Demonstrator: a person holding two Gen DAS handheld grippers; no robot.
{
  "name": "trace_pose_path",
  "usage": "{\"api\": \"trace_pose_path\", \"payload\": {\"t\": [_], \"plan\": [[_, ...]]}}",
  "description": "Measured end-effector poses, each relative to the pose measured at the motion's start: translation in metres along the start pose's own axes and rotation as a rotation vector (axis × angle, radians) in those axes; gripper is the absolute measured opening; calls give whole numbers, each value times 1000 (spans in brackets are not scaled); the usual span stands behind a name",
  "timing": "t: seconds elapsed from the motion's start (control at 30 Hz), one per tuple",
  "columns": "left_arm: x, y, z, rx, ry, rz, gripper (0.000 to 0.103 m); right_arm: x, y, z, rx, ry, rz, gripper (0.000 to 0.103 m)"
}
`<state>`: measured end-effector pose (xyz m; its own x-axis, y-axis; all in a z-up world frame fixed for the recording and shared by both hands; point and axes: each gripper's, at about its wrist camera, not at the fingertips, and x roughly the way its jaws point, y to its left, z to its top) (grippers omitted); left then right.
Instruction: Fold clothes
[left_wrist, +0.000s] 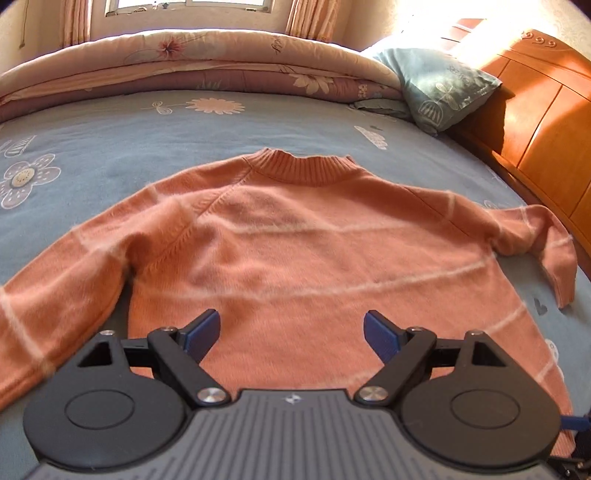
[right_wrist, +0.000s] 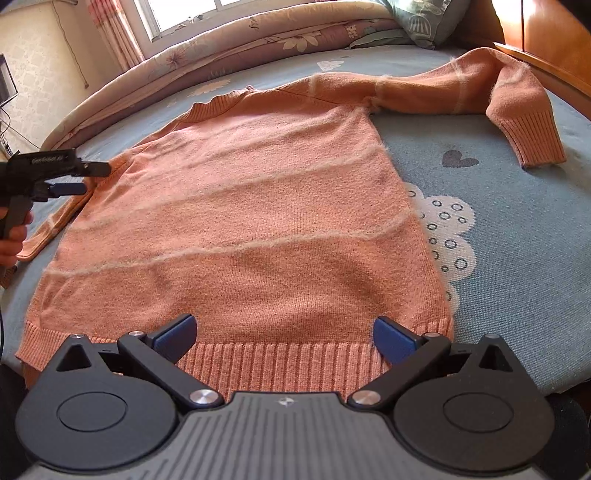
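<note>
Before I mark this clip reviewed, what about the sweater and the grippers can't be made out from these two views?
- Sweater hem: in the left wrist view, hidden behind the left gripper body.
- Left sleeve cuff: cut off by the left wrist frame edge; in the right wrist view, the left gripper covers part of that sleeve.
- Hem's middle: right wrist view, partly hidden by the right gripper.
- The sweater's underside: unseen in either view.
</note>
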<state>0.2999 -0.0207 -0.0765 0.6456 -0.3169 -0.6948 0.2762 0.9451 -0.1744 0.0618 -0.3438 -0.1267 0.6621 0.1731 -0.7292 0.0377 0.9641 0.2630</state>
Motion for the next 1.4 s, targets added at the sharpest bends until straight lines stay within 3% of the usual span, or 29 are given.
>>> {"api": "trace_pose_path", "payload": {"t": [0.17,0.27,0.3,0.4,0.5,0.6,0.63,0.73,0.83,1.03,1.17,1.3,1.37,1.4], "plan": [[48,30,30,-50,-18,-24,85,2,4,9,-47,-8,-24,103],[71,58,40,-159,-6,-69,85,6,10,19,-96,-16,-44,103],[77,67,41,-185,-1,-59,85,8,11,22,-100,-14,-45,103],[80,84,41,-154,-7,35,65,13,11,30,-98,-8,-42,103],[76,98,40,-145,-15,81,65,19,6,36,-85,-1,-48,103],[66,89,39,-125,-8,80,68,22,2,41,-65,-12,-59,103],[61,82,38,-114,-10,71,74,20,1,44,-59,-22,-45,103],[45,58,34,-58,-41,-48,78,18,1,56,-48,-52,3,103],[46,41,25,-23,-9,-116,80,26,4,77,-60,-88,45,103],[49,50,3,55,77,94,80,61,9,128,-77,-136,79,103],[38,44,6,49,73,52,80,95,10,164,-68,-177,77,103],[44,22,5,142,75,-22,81,138,10,193,-9,-147,145,103],[51,24,0,155,92,-3,82,155,4,197,14,-108,180,103],[55,25,-2,160,100,10,82,160,1,195,11,-92,153,103]]}}
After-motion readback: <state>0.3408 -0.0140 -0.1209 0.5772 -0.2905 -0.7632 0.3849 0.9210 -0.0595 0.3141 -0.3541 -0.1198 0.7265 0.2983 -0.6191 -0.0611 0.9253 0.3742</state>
